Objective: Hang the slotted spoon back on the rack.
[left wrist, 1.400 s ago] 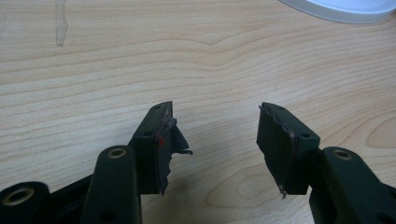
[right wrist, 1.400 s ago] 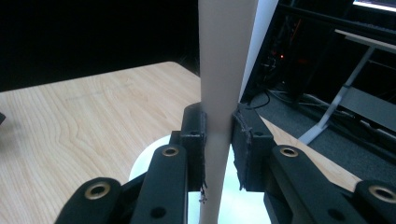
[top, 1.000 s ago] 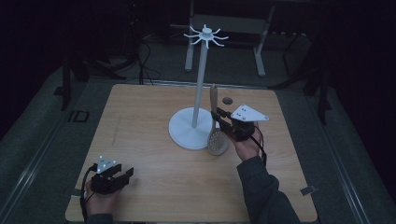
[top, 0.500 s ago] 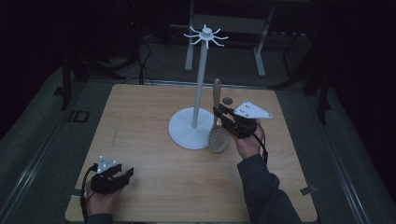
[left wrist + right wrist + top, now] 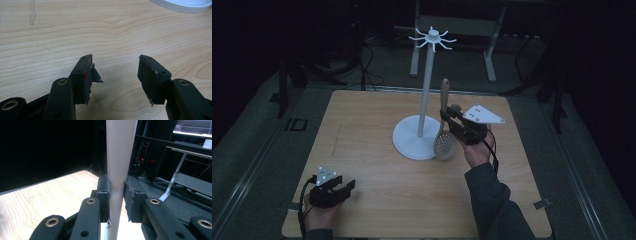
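Since a second ago I have tipped the slotted spoon [image 5: 445, 131] upright in my right gripper [image 5: 451, 120], clenched on its wooden handle, bowl hanging just beside the white stand [image 5: 424, 122]. My left gripper [image 5: 346, 187] rests released, nothing between its pads, on the counter [image 5: 377, 165].

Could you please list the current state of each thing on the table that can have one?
Slotted spoon: lifted, held nearly upright, handle up, bowl down beside the stand's base.
Right hand-held gripper: shut on the spoon's handle.
Left hand-held gripper: open, nothing between its jaws, low over the table.
White hook stand: upright, hooks bare.
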Demonstrator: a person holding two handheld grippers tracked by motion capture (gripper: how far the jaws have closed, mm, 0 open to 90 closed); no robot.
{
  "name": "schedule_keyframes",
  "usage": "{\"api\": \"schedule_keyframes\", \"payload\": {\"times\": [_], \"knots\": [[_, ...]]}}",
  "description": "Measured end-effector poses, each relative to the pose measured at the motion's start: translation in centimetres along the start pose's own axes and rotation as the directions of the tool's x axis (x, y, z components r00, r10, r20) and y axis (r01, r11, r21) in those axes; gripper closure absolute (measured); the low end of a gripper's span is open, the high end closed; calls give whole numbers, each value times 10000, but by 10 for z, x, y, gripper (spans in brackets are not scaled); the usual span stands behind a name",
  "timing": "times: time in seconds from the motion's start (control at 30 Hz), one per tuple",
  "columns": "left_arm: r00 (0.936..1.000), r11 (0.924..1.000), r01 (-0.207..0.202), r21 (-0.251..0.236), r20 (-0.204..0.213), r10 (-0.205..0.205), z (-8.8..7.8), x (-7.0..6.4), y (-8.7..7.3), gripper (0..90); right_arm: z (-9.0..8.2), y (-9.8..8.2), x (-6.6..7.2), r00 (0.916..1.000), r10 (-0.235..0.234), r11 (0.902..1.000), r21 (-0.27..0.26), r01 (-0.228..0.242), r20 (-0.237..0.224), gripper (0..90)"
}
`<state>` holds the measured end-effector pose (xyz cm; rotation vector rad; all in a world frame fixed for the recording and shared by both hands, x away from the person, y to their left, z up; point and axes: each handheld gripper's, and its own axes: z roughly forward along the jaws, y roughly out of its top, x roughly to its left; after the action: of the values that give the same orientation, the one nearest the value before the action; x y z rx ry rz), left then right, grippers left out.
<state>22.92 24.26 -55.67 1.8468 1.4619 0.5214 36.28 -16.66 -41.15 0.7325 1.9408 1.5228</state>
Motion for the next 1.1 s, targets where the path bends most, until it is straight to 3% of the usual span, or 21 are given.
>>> {"api": "schedule_keyframes", "payload": {"times": [0.57, 1.1], "knots": [[10000, 10000, 13, 1, 5, -13, 0, 0, 0, 464, -2, 17, -7, 9998, -17, 9998, -222, 21, 202, 754], [10000, 10000, 67, -65, 0, -67, 0, 0, 0, 464, -4, 25, -12, 9982, 253, 9989, -417, -230, 549, 754]]}}
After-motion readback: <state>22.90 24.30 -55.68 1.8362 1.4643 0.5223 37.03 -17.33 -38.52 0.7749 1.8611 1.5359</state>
